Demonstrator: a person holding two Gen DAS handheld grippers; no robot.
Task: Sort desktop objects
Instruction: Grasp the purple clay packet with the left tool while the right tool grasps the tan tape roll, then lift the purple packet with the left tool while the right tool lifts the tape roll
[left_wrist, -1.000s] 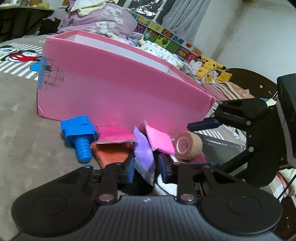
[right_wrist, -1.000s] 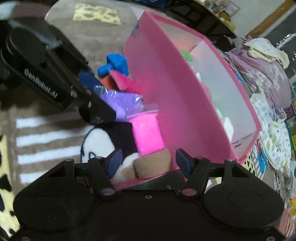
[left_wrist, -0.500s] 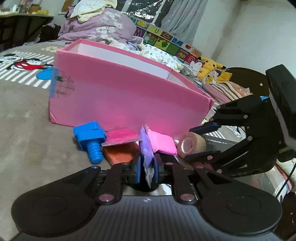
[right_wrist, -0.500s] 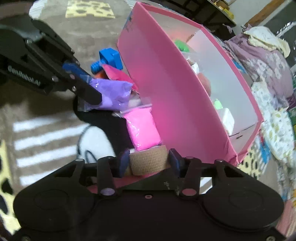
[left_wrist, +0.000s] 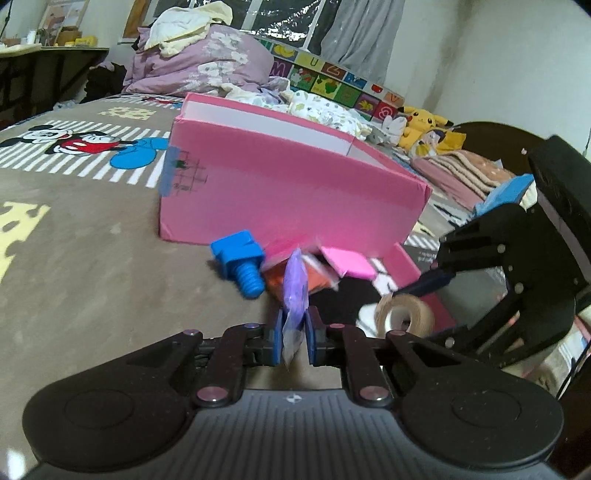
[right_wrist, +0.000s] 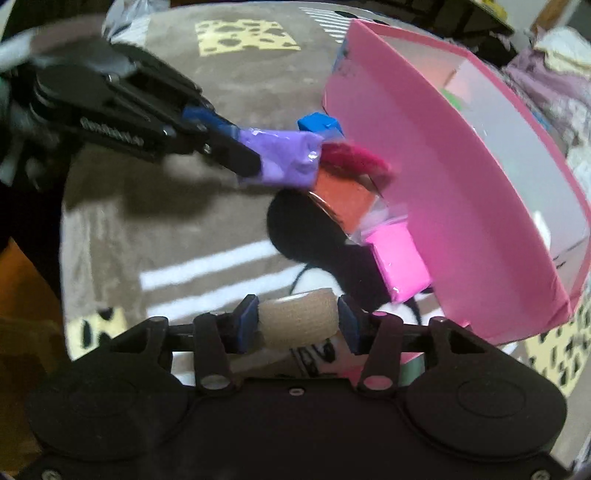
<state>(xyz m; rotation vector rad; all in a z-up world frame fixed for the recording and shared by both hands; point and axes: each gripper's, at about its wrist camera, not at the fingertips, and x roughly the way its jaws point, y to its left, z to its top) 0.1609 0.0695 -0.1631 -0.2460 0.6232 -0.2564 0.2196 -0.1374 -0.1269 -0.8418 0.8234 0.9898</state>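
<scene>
The left gripper (left_wrist: 294, 341) is clamped on a purple packet (left_wrist: 295, 291) — the bag stands on edge between the two blue pads, its upper part rising ahead of the fingertips and a clear corner hanging below them. From the right wrist view the same purple packet (right_wrist: 284, 157) hangs clear of the blanket, held at one end by the left gripper (right_wrist: 236, 147), which reaches in from the upper left.

The right gripper (right_wrist: 297, 325) is closed on a tan bandage roll (right_wrist: 298, 322), gripped across its two flat ends so the roll lies crosswise between the pads. In the left wrist view that roll (left_wrist: 404, 319) sits to the right of the left gripper's tips, its hollow core facing the camera, with the right gripper (left_wrist: 424, 295) reaching in from the right.

Ahead of the left gripper, on the brown cartoon blanket (left_wrist: 92, 251), lie a blue toy bolt (left_wrist: 240, 264), an orange packet (left_wrist: 317, 280) and a bright pink packet (left_wrist: 349, 262), all just in front of the pink box (left_wrist: 288, 184). A magenta packet (right_wrist: 354, 157) rests on the orange one — just beyond the purple packet's free end. The box's near wall stands beyond this cluster; seen from the right gripper, the open box (right_wrist: 461, 177) lies ahead and to the right.
</scene>
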